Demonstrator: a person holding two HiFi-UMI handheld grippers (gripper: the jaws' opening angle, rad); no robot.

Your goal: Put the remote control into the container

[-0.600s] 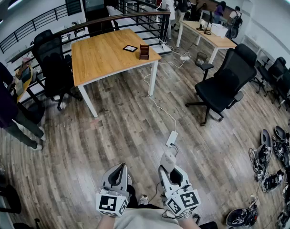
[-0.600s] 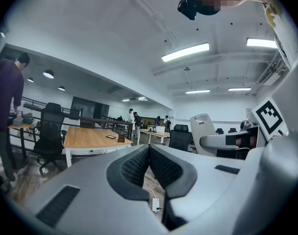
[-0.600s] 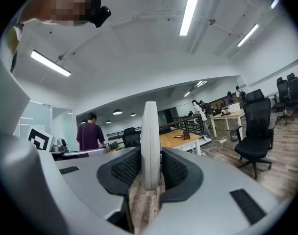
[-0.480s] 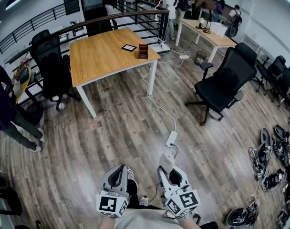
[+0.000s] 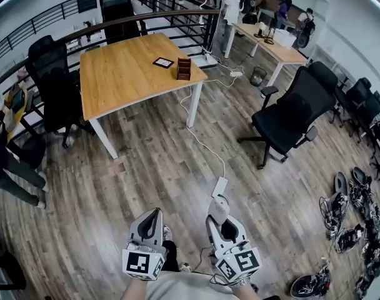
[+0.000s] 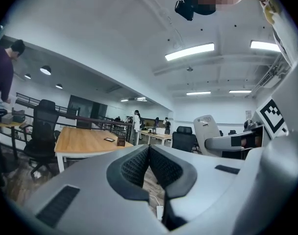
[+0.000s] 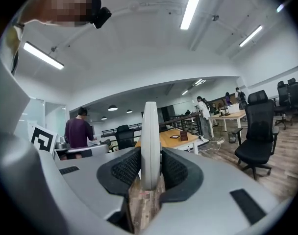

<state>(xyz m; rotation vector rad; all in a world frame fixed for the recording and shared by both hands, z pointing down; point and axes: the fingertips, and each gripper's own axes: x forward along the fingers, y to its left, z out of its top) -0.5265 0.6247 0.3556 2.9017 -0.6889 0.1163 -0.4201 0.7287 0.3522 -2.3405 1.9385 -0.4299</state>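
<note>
Pale grey plastic, the remote control (image 7: 150, 141) is standing on edge between the ribbed pads of the right gripper (image 7: 150, 173), which are pressing on its two flat faces. Its far end is reaching out past the jaw tips. The left gripper (image 6: 149, 153) is carrying nothing, its two pads meeting along a thin seam. The person is holding both grippers low and close to the body, side by side and a little apart. Both are pointing forward and nearly level, across a wooden plank floor (image 5: 159, 167), with the marker cubes nearest the body. The container (image 5: 184, 69), a small dark brown open box, is sitting far ahead on a light wooden table (image 5: 121, 80), near that table's right-hand corner. It is well apart from both grippers and from the remote control. A flat black item (image 5: 163, 62) is lying on the tabletop just beside the container. On the floor just ahead of the right gripper a white power strip (image 5: 219, 186) is lying, its cable running off toward the table. A black office chair (image 5: 290, 114) is standing to the right of that line.
</note>
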